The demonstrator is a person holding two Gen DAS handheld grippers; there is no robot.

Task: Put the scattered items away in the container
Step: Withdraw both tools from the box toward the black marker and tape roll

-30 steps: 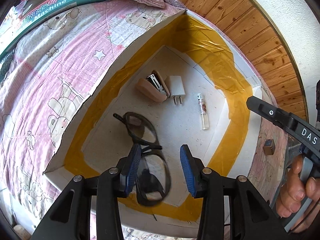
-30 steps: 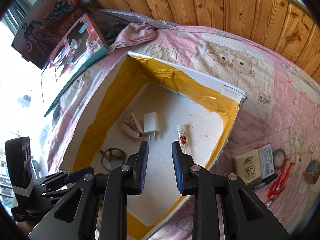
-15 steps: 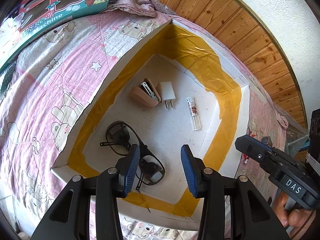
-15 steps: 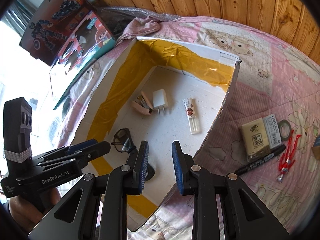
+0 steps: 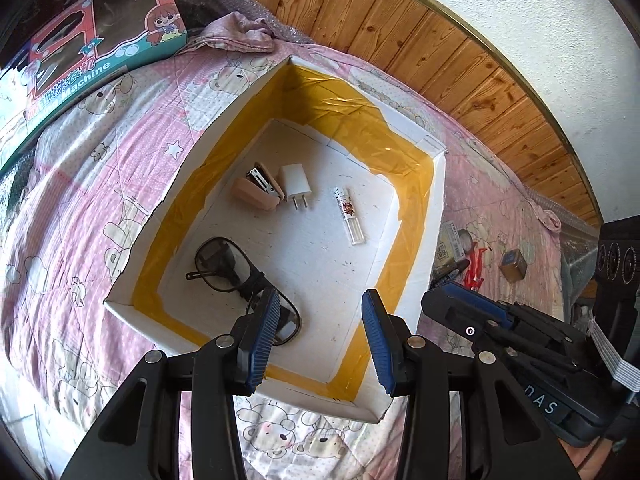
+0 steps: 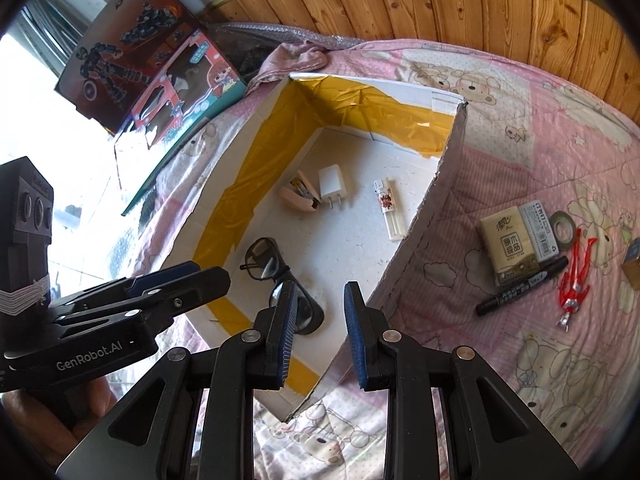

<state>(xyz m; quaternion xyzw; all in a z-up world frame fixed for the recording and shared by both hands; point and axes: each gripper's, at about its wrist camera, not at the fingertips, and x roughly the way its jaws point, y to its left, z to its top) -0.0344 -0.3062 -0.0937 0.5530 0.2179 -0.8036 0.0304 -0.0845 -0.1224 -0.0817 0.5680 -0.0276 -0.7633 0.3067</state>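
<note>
Both grippers raised, marker [image 6: 522, 283] only right view

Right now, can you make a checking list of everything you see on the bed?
Surface: pink bear-print quilt.
Job's things: white box with yellow tape holds dark sunglasses, pink stapler, white charger plug, clear lighter. Still outside: tissue pack, black marker, red figure, tape roll, small cube.
Clutter: toy boxes, pink cloth.
Grippers: left gripper open, right gripper open, both empty.
Cables: nothing seen.
Surroundings: wooden wall panels.
</note>
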